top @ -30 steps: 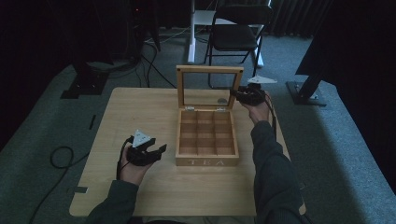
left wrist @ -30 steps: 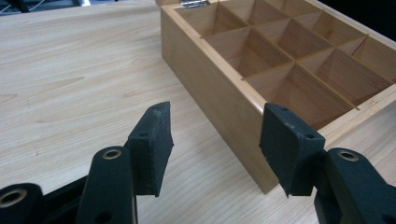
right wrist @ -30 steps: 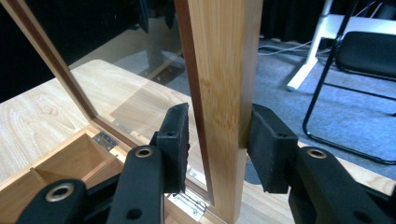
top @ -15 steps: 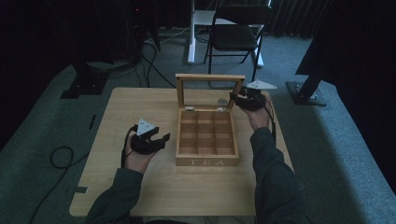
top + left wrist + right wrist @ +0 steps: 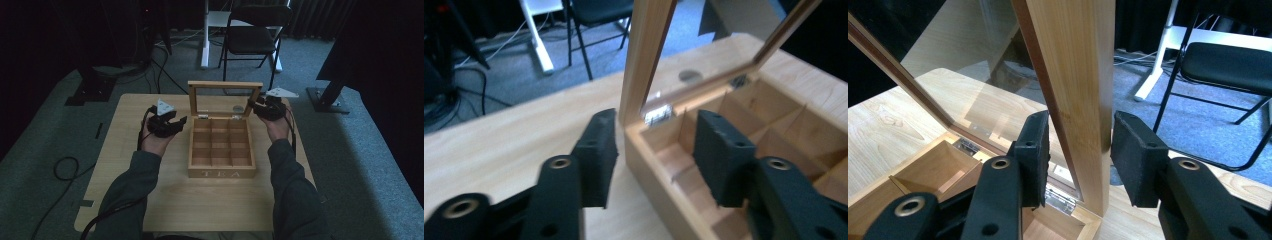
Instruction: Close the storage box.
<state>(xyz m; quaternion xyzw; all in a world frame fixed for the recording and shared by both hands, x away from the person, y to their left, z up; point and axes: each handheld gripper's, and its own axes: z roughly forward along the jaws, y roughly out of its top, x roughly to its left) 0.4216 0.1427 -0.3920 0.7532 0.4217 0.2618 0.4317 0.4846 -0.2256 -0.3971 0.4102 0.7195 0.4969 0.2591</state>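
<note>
A wooden tea box (image 5: pixel 221 172) with several empty compartments sits mid-table, its glass-paned lid (image 5: pixel 225 86) standing upright. My left gripper (image 5: pixel 181 122) is at the box's back left corner. In the left gripper view its jaws (image 5: pixel 656 117) straddle the lid's left post (image 5: pixel 644 55) and the hinge. They have just been closing, with gaps still showing beside the pads. My right gripper (image 5: pixel 255 106) is at the lid's right edge. In the right gripper view (image 5: pixel 1080 120) both pads press on the lid's right post (image 5: pixel 1078 75).
The light wooden table (image 5: pixel 125 150) has bare room left of and in front of the box. A small grey disc (image 5: pixel 238 108) lies behind the lid. A black chair (image 5: pixel 255 35) stands beyond the table, and cables (image 5: pixel 65 167) run across the carpet at left.
My left hand has risen and moved forward and right, from the table's left side to the box's back left corner. The right hand has stayed at the lid's right edge.
</note>
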